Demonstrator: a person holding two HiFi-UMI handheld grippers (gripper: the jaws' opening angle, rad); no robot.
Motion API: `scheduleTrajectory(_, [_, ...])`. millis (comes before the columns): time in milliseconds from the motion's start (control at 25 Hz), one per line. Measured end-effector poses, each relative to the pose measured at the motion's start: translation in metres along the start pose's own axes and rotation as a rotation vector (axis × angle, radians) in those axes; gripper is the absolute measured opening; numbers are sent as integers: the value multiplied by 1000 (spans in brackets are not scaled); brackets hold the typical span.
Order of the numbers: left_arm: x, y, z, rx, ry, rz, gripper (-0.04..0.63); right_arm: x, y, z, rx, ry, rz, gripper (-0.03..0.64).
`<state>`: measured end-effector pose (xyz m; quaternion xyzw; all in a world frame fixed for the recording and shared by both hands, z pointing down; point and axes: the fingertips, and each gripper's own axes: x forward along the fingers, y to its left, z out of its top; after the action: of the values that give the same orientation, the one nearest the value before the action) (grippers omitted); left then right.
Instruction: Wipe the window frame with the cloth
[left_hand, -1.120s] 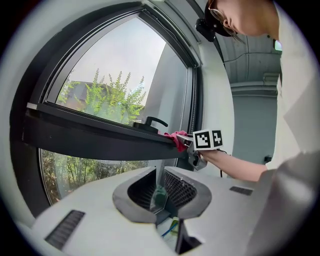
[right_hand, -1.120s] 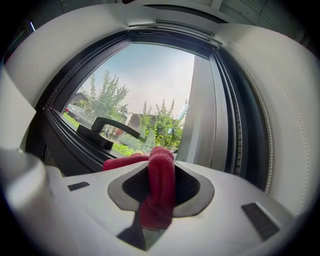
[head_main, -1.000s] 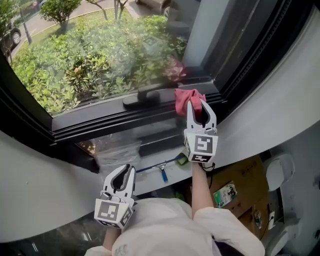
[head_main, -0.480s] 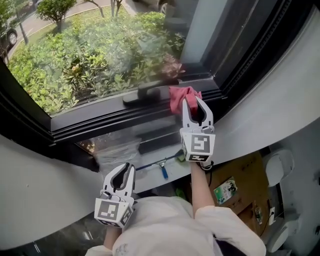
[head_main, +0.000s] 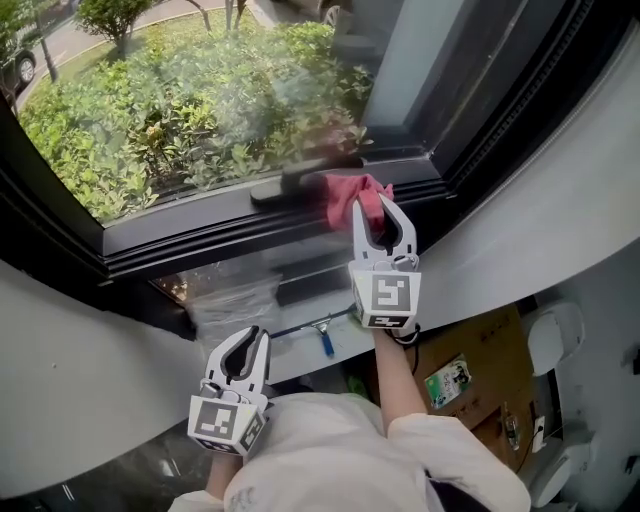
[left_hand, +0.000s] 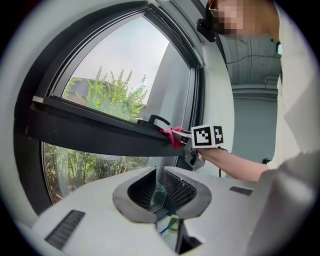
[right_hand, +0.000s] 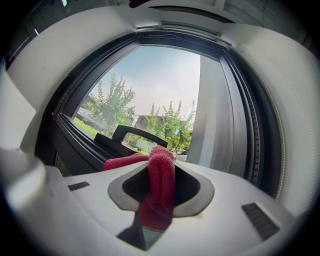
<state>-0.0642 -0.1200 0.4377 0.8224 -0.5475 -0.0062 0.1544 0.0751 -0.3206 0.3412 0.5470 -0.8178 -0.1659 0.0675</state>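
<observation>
**A:** Since you asked where the cloth is: it's a red one, pressed on the dark window frame, right beside the black handle. The right gripper has it pinched between its jaws, and in the right gripper view the fabric fills the gap and spills out over the front.

**B:** ok, and the left gripper?

**A:** It's down low near the person's body, well apart from the frame. The jaws are drawn together with only a thin slit, and there's nothing in them.

**B:** Any writing you can read? Brands, labels?

**A:** Not really. Each marker cube only has black-and-white square patterns, no words. Below the window there's a cardboard box with a green and white label, but the print is too small to make out. There's also a blue-handled squeegee lying on the ledge under the frame, between the two grippers.

**B:** And outside?

**A:** Just green shrubs through the glass.
</observation>
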Motion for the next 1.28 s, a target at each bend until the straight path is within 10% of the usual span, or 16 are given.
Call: scheduleTrajectory(1280, [-7,9,-4,-18,-4,-1,55,-1,60,21,-14,-35,86,103])
